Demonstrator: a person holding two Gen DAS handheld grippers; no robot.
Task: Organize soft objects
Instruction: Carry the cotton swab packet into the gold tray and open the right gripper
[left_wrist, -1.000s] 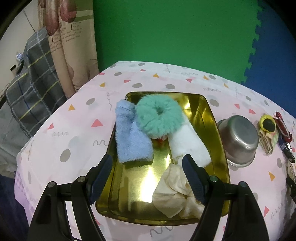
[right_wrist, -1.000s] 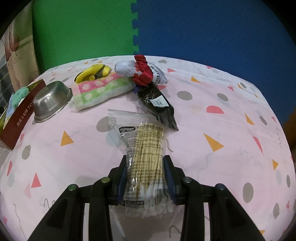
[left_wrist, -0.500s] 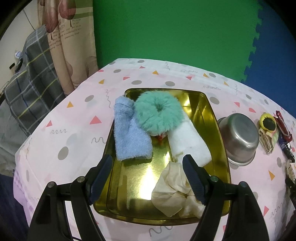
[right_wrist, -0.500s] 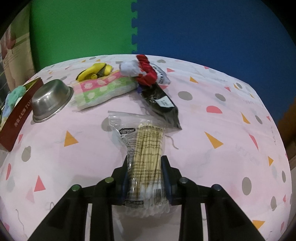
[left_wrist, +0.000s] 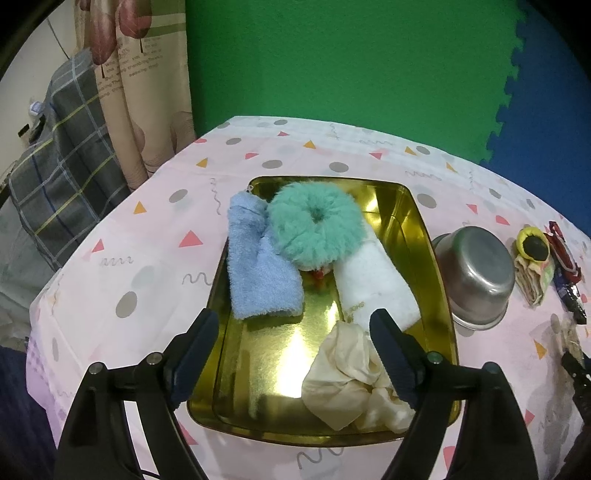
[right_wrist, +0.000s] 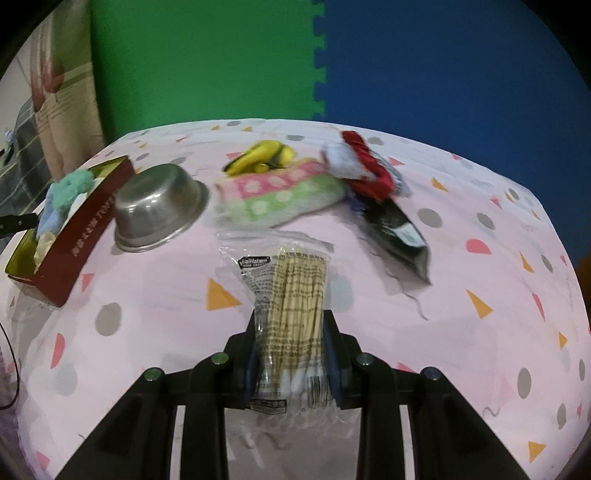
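Observation:
A gold tray holds a blue towel, a teal fluffy scrunchie, a white towel and a cream cloth. My left gripper is open and empty above the tray's near end. My right gripper is shut on a clear bag of cotton swabs, held above the table. Beyond it lie a pink-and-green towel, a yellow soft toy, a red scrunchie and a black packet. The tray also shows at the left of the right wrist view.
An upturned steel bowl stands right of the tray, also in the right wrist view. The table has a pink patterned cloth. A curtain and plaid fabric hang beyond the left edge. Green and blue foam mats form the back wall.
My right gripper, still holding the swab bag, has lifted and swung left, so the bowl and tray come further into view. My left gripper has barely moved.

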